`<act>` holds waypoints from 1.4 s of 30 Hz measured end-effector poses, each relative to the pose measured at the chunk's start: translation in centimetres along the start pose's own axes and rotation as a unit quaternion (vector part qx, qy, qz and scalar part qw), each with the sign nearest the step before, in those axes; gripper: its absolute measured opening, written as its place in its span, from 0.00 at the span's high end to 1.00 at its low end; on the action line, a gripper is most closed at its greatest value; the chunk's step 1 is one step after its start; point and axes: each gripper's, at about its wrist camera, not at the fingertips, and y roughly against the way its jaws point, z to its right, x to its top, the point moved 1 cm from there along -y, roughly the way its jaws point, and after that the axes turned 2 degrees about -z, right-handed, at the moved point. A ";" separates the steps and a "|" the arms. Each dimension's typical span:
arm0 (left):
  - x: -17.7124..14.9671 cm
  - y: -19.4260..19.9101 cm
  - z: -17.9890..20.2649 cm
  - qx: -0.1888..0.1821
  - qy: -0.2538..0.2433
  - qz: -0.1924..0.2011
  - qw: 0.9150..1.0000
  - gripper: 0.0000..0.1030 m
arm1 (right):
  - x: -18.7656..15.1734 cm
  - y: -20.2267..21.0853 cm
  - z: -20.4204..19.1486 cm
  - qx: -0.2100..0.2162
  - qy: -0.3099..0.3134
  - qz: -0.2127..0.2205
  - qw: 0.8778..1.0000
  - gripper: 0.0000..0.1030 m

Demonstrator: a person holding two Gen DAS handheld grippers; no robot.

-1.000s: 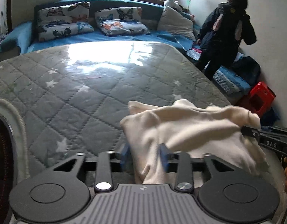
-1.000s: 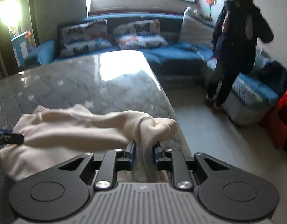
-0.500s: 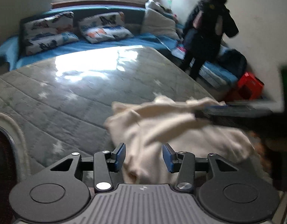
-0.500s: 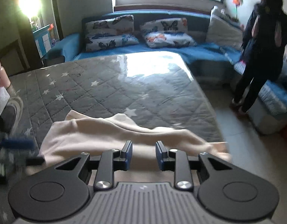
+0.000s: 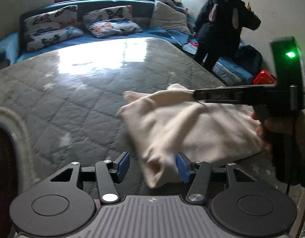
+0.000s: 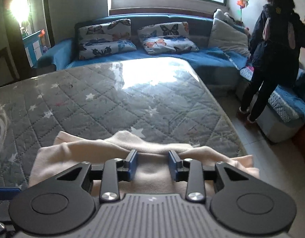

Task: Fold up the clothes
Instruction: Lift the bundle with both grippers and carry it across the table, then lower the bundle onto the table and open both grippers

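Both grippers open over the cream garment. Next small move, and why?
Probably close the left gripper on the cream garment corner lying loose between its open fingers; the right gripper is open too, and the cloth sits bunched and uneven on the quilted mattress.

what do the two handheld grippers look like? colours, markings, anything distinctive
Both match: the left gripper and right gripper have a grey ribbed body, black round side housings, black linkage arms with silver pivot screws, and blue pads on the fingers. From the left wrist view, the right gripper shows a black side profile with a lit green LED, a dark cable hanging beneath, and a bare hand gripping it.
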 end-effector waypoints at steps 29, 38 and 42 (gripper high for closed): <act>-10.4 10.5 -11.6 0.138 0.099 0.024 0.985 0.08 | -7.6 9.4 -14.1 0.118 0.100 0.015 0.988 0.27; -12.7 11.4 -13.9 0.186 0.112 0.041 0.975 0.00 | -10.3 10.0 -19.3 0.148 0.143 0.022 0.978 0.19; -13.3 11.4 -14.9 0.204 0.115 0.044 0.971 0.00 | -11.2 9.8 -21.2 0.157 0.166 0.022 0.973 0.18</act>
